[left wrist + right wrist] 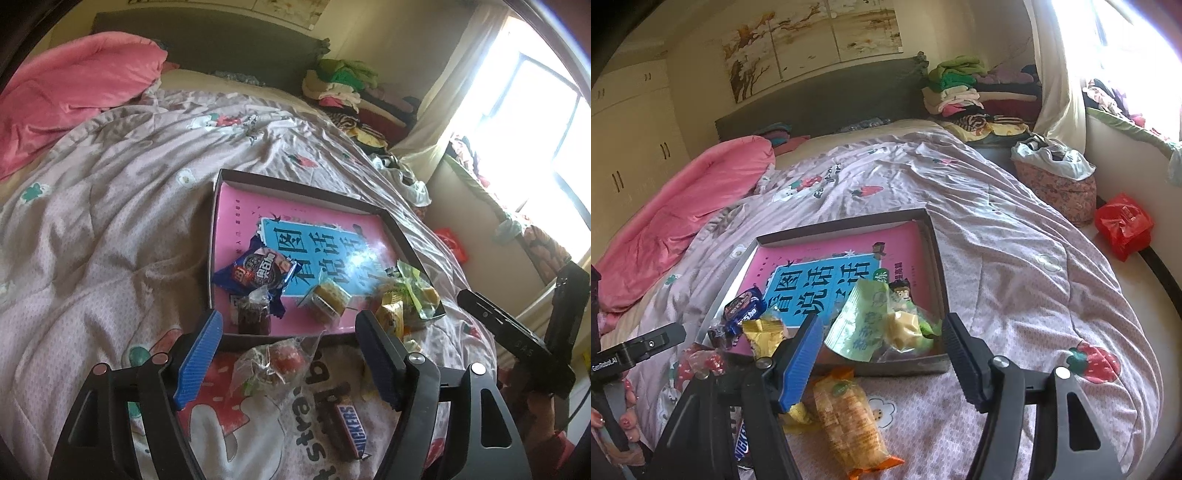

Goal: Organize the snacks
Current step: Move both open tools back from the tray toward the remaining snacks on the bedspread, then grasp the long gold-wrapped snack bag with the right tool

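Note:
A shallow dark box [295,186] [936,251] lined with a pink and blue cover lies on the bed. It holds a blue cookie pack [255,273] [744,304], a dark wrapped sweet [253,314], a yellow cake [328,299] and green packets [415,291] [862,319]. On the quilt in front lie a clear bag with a red snack [275,363], a Snickers bar [351,430] and an orange cracker pack [849,413]. My left gripper [290,338] is open above the clear bag. My right gripper [882,332] is open above the cracker pack.
A pink duvet [74,92] [683,218] lies at the bed's far left. Stacked clothes [343,85] [964,88] sit by the headboard. A bag-lined basket [1056,177] and a red bag [1123,225] stand on the floor at right, under the window.

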{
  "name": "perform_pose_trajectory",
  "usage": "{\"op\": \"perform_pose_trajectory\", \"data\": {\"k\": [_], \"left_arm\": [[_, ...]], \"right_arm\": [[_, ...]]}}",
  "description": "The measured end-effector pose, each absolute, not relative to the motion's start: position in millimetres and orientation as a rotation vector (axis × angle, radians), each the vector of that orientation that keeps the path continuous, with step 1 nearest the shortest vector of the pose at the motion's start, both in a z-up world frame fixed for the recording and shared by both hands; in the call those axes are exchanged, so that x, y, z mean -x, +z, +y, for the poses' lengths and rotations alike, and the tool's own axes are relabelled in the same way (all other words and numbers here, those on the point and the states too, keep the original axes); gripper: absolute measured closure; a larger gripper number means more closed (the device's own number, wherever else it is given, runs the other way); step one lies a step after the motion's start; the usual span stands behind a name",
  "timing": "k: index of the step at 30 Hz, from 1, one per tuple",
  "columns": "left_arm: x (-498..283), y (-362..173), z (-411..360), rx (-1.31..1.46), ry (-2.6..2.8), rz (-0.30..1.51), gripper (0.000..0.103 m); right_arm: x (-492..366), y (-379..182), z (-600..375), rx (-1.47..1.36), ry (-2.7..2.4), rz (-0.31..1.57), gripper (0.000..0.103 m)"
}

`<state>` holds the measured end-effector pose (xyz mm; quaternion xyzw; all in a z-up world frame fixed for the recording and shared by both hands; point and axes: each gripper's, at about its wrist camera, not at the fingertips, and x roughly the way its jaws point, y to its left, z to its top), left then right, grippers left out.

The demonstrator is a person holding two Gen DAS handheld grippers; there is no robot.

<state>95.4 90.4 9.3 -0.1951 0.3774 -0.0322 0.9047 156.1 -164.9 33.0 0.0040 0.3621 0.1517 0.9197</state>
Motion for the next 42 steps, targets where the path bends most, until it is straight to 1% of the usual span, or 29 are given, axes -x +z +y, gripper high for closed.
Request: {"op": "perform_pose_trajectory", "data": {"k": [20,33,42], "left_arm": [[-94.3,-13.5,80.8,0.363,-0.078,0.898,0.027],[-98.1,-25.0,83.3,0.384,-0.074,0.94,0.027],[-102.1,-30.0,85.3,0.385,-0.053,0.931,0.027]], "right_arm": [[-135.0,28.0,-135.1,0.041,0.398,0.769,0.036],[-122.4,14.8,-109.2,0.096,0.465,0.806,0.036],[-117.6,-4.6,-90.9,0.167,0.495,0.847,0.036]]}}
